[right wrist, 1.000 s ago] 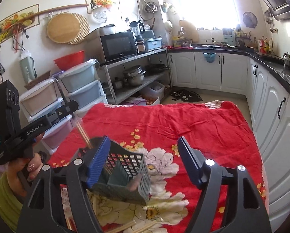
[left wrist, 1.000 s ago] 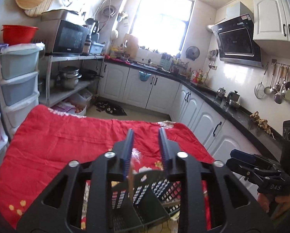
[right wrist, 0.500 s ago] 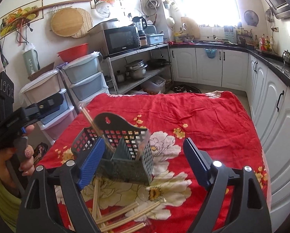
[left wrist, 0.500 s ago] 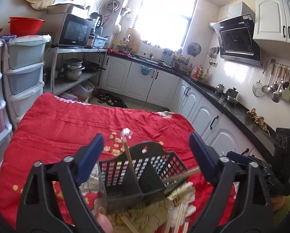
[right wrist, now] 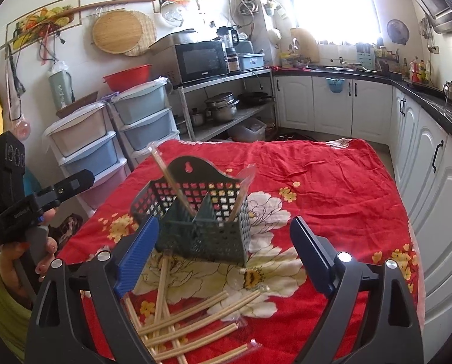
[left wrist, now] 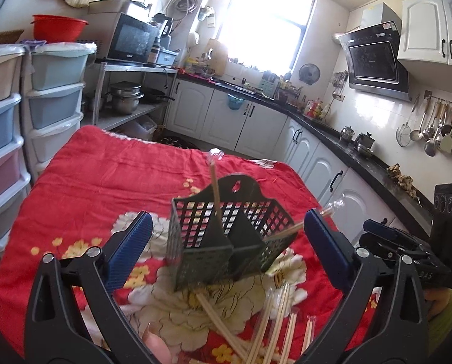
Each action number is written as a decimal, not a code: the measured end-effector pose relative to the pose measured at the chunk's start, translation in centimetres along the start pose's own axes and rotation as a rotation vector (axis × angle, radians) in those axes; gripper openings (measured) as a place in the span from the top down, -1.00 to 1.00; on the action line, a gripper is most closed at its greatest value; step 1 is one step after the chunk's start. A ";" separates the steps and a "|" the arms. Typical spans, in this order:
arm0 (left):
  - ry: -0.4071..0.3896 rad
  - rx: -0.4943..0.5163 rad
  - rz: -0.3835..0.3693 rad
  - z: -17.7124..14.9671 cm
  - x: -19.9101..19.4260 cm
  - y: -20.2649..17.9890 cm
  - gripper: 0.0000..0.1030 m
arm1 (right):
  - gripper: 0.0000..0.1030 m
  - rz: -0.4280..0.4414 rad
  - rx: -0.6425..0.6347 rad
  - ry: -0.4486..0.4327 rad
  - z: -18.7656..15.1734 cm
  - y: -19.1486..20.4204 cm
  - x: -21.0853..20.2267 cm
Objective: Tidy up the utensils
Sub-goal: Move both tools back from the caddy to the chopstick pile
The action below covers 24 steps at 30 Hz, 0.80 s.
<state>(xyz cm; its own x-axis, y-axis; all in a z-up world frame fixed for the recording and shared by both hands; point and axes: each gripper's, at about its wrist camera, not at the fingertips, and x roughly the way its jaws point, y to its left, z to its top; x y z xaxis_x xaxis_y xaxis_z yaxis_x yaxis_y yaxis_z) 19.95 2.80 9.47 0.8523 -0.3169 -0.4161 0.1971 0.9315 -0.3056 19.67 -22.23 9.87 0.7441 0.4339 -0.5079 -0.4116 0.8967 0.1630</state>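
Green mesh caddy (left wrist: 226, 230) on the red-cloth table (left wrist: 104, 182) now holds two wrapped chopsticks (left wrist: 215, 194). My left jaws just released one, both pairs opening, empty. Loose chopsticks (right wrist: 195, 318) remain in front.

The bench wears a bright red cloth (right wrist: 332, 182) printed with large white flowers with yellow centres and small yellow blossoms, and on it stands a dark green utensil basket (right wrist: 201, 215) with a square-grid lattice wall. Pale tan chopsticks (right wrist: 195, 318) in clear wrappers lie on the cloth, and two more stand in the basket. The fingers (left wrist: 128, 251) of the black-framed left gripper carry ribbed blue pads, as do those (right wrist: 136, 257) of the right one; behind are pastel blue, pink and cream drawers (left wrist: 53, 91), a red basin (left wrist: 59, 27) and white cabinets (right wrist: 332, 106).
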 end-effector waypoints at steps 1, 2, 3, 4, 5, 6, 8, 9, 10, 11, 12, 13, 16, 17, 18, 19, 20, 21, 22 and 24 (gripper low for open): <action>-0.001 -0.003 0.007 -0.3 -0.2 0.2 -0.79 | -0.66 0.003 -0.010 0.005 -0.4 0.3 -0.1; -0.001 -0.004 0.011 -0.6 -0.4 0.3 -0.79 | -0.66 0.004 -0.016 0.008 -0.6 0.4 -0.2; 0.003 -0.009 0.014 -1.0 -0.5 0.5 -0.79 | -0.67 0.005 -0.023 0.011 -1.0 0.6 -0.2; 0.004 -0.012 0.015 -1.2 -0.7 0.5 -0.79 | -0.67 0.007 -0.030 0.016 -1.4 0.8 -0.3; 0.006 -0.017 0.017 -1.5 -0.7 0.6 -0.79 | -0.67 0.009 -0.034 0.021 -1.6 1.0 -0.3; 0.011 -0.023 0.018 -1.9 -0.8 0.7 -0.79 | -0.67 0.011 -0.038 0.026 -1.9 1.2 -0.3; 0.022 -0.033 0.022 -2.4 -0.9 1.0 -0.79 | -0.67 0.018 -0.044 0.038 -2.6 1.5 -0.3; 0.024 -0.035 0.025 -2.7 -0.9 1.1 -0.79 | -0.67 0.023 -0.046 0.042 -2.8 1.7 -0.2; 0.030 -0.037 0.027 -3.0 -0.9 1.2 -0.79 | -0.67 0.029 -0.048 0.051 -3.2 1.9 -0.2; 0.033 -0.038 0.029 -3.1 -1.0 1.3 -0.79 | -0.67 0.034 -0.049 0.056 -3.5 2.1 -0.1; 0.039 -0.041 0.034 -3.5 -1.0 1.3 -0.79 | -0.67 0.043 -0.051 0.065 -3.9 2.3 -0.1; 0.044 -0.045 0.036 -3.7 -1.0 1.4 -0.79 | -0.68 0.048 -0.053 0.073 -4.2 2.5 0.0; 0.066 -0.048 0.041 -4.5 -0.7 1.5 -0.79 | -0.68 0.063 -0.063 0.097 -5.2 3.2 0.3; 0.074 -0.046 0.045 -4.7 -0.6 1.4 -0.79 | -0.68 0.070 -0.066 0.104 -5.5 3.4 0.4; 0.082 -0.044 0.046 -5.0 -0.4 1.4 -0.79 | -0.68 0.075 -0.067 0.109 -5.7 3.5 0.4; 0.088 -0.044 0.046 -5.2 -0.3 1.4 -0.79 | -0.68 0.080 -0.068 0.117 -6.1 3.7 0.5; 0.095 -0.045 0.046 -5.4 -0.2 1.4 -0.79 | -0.68 0.083 -0.068 0.123 -6.4 3.9 0.6; 0.107 -0.045 0.047 -5.8 0.0 1.3 -0.79 | -0.68 0.087 -0.071 0.132 -6.7 4.1 0.7; 0.116 -0.044 0.047 -6.0 0.2 1.3 -0.79 | -0.68 0.088 -0.074 0.137 -6.9 4.2 0.8; 0.132 -0.043 0.048 -6.5 0.6 1.4 -0.79 | -0.68 0.086 -0.076 0.150 -7.6 4.4 0.9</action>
<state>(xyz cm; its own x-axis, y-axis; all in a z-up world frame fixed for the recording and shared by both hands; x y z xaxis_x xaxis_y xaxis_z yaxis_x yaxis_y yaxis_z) 17.60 2.71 3.25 0.7886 -0.2953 -0.5394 0.1343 0.9387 -0.3176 14.54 -18.53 3.67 0.6201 0.4861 -0.6158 -0.5135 0.8449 0.1499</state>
